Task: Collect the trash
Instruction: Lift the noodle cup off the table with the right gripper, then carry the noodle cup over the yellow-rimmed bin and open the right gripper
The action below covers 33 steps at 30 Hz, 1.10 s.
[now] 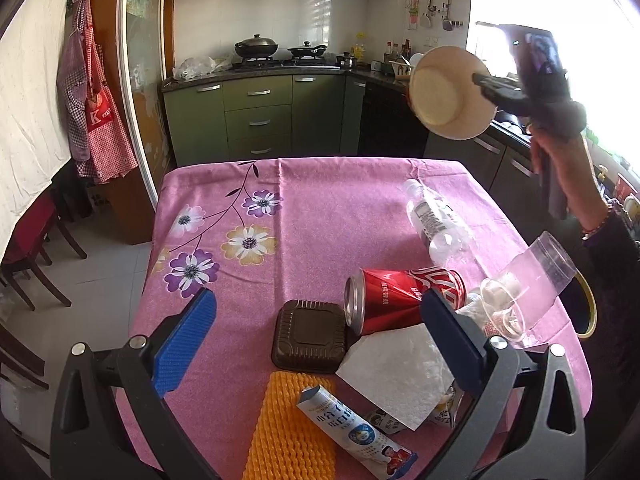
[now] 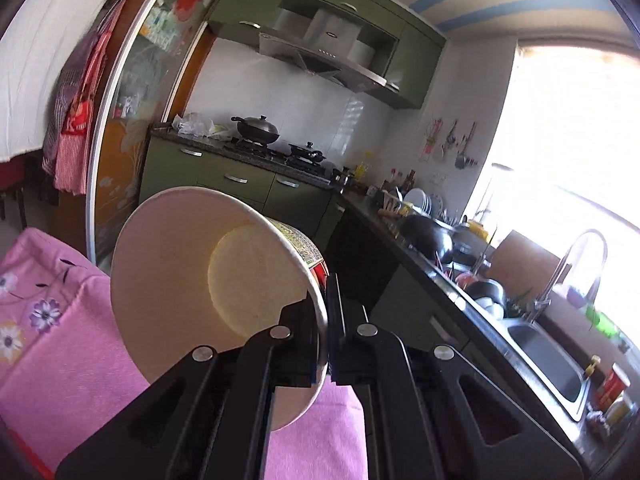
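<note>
Trash lies on the pink flowered tablecloth [image 1: 304, 204]: a dented red cola can [image 1: 400, 294], a brown plastic tray [image 1: 309, 336], a white napkin [image 1: 400, 372], an orange foam net [image 1: 290, 432], a snack wrapper [image 1: 352, 428], a clear bottle [image 1: 436, 222] and a clear plastic cup [image 1: 524, 288]. My left gripper [image 1: 320, 340] is open above the tray and can. My right gripper [image 2: 326, 320] is shut on the rim of a paper noodle bowl [image 2: 192, 272], held high above the table's far right; it also shows in the left wrist view [image 1: 448, 94].
Green kitchen cabinets and a stove with pots [image 1: 276, 50] stand behind the table. A counter with dishes and a sink [image 2: 548, 356] runs along the right. A red chair [image 1: 32, 236] stands at the left. A round gold-rimmed opening [image 1: 588, 312] shows off the table's right edge.
</note>
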{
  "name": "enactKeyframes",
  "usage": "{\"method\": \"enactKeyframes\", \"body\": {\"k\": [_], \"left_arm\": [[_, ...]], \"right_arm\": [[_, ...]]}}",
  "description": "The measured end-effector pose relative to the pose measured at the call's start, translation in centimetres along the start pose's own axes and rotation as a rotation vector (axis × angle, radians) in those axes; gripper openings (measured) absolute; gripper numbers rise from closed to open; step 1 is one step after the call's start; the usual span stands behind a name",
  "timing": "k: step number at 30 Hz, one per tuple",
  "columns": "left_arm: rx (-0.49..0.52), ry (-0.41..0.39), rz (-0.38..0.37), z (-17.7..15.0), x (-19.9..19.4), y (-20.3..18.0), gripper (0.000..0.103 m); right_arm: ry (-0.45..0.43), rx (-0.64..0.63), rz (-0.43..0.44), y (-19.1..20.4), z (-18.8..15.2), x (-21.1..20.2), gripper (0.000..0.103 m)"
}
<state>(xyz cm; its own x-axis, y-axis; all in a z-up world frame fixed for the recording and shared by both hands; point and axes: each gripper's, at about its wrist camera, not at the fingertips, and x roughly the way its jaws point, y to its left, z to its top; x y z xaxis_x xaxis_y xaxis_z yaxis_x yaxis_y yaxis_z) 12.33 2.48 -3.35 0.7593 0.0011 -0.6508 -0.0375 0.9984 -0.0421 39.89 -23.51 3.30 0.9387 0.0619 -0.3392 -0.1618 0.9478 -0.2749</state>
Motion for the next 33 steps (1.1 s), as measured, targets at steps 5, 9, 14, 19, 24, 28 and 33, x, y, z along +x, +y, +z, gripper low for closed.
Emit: {"method": "enactKeyframes", "body": {"k": [5,9,14,19,24,28,33], "left_arm": [[0.015,0.009,-0.035,-0.5,-0.6,-0.7,0.097],[0.025,0.002,-0.061,-0.9,-1.2,-1.3,0.097],[0.061,-0.02,-0.086,-1.1,-1.8,-2.9,0.097],[0.117,-0.037,-0.136,-1.0,-2.6,-5.2,0.097],[0.189,-0.043,-0.174,-1.0,-3.3,-7.6,0.097],[0.22,-0.029,-0.189,-0.9,-3.0,-8.8,0.097],[0.266,-0.016,-0.234,-0.5,-2.0,-10.4,0.097]], "right_arm": [[0.177,0.188,0.075,-10.3,-1.4,-5.9,0.005],[0.363,0.27,0.044,-17.8,-6.3,-10.0,0.005],[0.628,0.351,-0.044,-24.8,-15.7,-11.9,0.005],[0.837,0.461,-0.046,-27.3,-24.8,-9.4,0.006],[0.944,0.532,-0.012,-27.4,-30.6,-6.2,0.007],[0.976,0.579,0.008,-27.4,-32.7,-5.4,0.029],[0.916,0.609,0.025,-27.9,-31.8,-7.3,0.044]]}}
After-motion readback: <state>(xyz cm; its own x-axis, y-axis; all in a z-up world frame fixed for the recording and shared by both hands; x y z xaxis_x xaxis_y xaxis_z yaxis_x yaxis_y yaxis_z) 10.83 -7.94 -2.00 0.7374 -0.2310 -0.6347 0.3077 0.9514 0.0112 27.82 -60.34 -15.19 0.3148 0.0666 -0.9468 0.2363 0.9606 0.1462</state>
